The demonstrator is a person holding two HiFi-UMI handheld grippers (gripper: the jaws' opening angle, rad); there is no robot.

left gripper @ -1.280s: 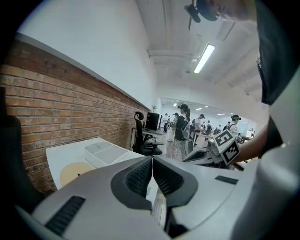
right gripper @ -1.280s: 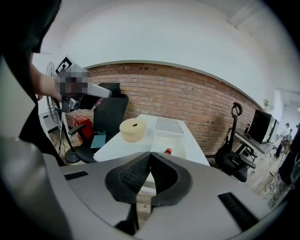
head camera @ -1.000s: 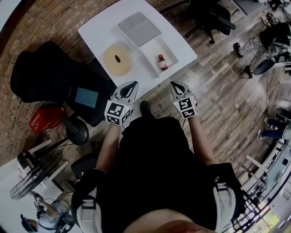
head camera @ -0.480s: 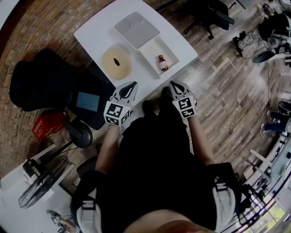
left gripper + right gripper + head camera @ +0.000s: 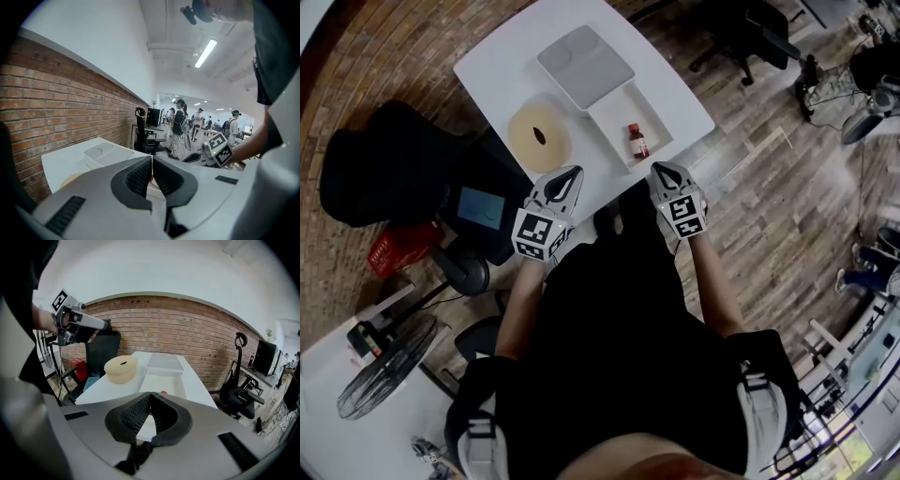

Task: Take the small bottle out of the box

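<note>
A small brown bottle (image 5: 637, 142) with a red cap lies in an open white box (image 5: 615, 114) on a white table (image 5: 502, 61). The red cap (image 5: 163, 393) just peeks over my right gripper's jaws in the right gripper view. My left gripper (image 5: 571, 173) and right gripper (image 5: 660, 170) hover side by side at the table's near edge, short of the box. Both are shut with nothing between their jaws. In the left gripper view the left gripper (image 5: 152, 158) points toward the box, which its jaws mostly hide.
The box's grey lid (image 5: 585, 64) lies flat just beyond the box. A cream round container (image 5: 540, 138) sits on the table to the left. A black chair (image 5: 384, 159) and a red crate (image 5: 398, 248) stand at the left. Several people (image 5: 180, 123) stand in the room beyond.
Both grippers have edged slightly closer to the table's near edge, and the head view has shifted a little. The bottle and box have not moved.
</note>
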